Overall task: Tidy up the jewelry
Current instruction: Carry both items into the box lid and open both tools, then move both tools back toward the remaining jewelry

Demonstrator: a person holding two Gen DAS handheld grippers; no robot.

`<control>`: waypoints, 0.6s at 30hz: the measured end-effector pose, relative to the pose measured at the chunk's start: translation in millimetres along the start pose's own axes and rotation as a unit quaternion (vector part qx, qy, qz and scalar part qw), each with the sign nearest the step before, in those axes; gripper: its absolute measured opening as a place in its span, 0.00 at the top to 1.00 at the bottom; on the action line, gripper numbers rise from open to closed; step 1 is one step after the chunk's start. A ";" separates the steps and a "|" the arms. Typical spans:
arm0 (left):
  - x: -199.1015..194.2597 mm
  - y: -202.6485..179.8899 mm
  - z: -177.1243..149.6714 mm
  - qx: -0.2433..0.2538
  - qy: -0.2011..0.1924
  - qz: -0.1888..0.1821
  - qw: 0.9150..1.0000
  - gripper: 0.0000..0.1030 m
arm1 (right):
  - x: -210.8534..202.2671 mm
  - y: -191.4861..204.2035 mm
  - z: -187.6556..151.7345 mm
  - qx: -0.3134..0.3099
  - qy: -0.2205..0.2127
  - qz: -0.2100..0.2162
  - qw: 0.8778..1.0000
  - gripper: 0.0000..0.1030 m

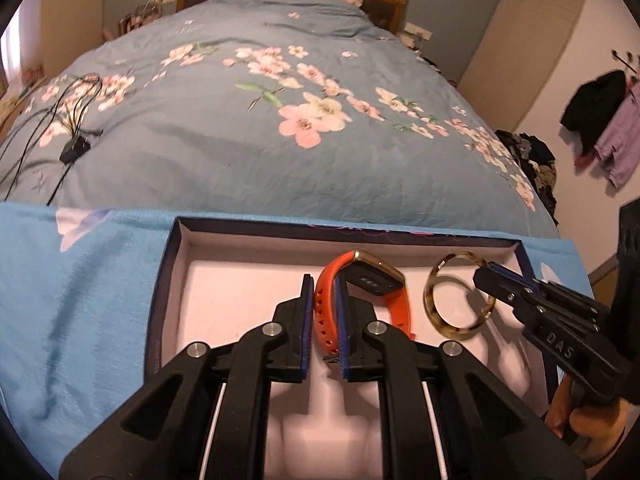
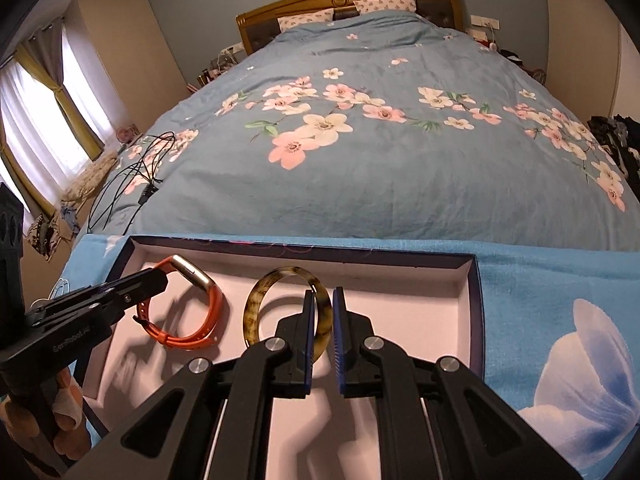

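Observation:
A shallow dark blue box (image 1: 172, 264) with a pale pink lining lies on a light blue cloth at the foot of a bed. Over its middle, my left gripper (image 1: 325, 300) is shut on the strap of an orange wristband (image 1: 332, 270) with a gold case, which is held upright on edge. To the right, my right gripper (image 1: 482, 271) is shut on the rim of a tortoiseshell bangle (image 1: 430, 300). In the right wrist view, the bangle (image 2: 252, 308) stands on edge between the pads of my right gripper (image 2: 323, 300). The left gripper (image 2: 162, 278) holds the wristband (image 2: 188, 340) at the box's left.
The light blue cloth (image 2: 540, 300) lies under the box (image 2: 474, 304). Behind it spreads a blue floral duvet (image 1: 240, 140) with black cables and an adapter (image 1: 74, 150) at its left. Clothes (image 1: 600, 120) hang on the right wall. A hand (image 1: 592, 420) grips the right tool.

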State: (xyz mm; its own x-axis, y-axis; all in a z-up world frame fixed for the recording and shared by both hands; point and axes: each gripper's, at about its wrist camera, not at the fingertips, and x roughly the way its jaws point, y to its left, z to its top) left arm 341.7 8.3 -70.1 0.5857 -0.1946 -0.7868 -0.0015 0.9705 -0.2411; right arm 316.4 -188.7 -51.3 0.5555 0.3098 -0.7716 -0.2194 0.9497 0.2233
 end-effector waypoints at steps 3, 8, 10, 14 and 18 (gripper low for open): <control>4.6 1.0 -2.4 -0.010 0.008 0.001 1.000 0.89 | 1.9 -1.2 2.5 0.008 0.001 -0.012 1.000 0.93; 6.9 -2.5 -4.0 -0.006 0.010 0.014 1.000 0.65 | -0.6 -3.6 2.5 0.015 -0.005 -0.015 1.000 0.87; 3.3 -2.4 -4.9 -0.005 0.008 0.005 1.000 0.57 | -8.4 -4.4 -0.1 0.017 -0.017 -0.012 1.000 0.84; -21.8 -3.5 -10.5 0.005 -0.021 -0.015 1.000 0.48 | -32.3 -2.9 -8.7 0.005 -0.040 0.010 0.999 0.73; -64.2 -11.3 -25.4 0.044 -0.079 -0.025 0.996 0.36 | -69.8 4.0 -24.9 -0.029 -0.072 0.028 0.997 0.66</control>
State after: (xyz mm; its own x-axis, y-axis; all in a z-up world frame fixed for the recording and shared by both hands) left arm 283.5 6.2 -31.3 0.7035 -0.2244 -0.6744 0.0978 0.9704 -0.2209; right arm 256.8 -207.6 -11.4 0.6490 0.3694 -0.6651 -0.2966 0.9279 0.2260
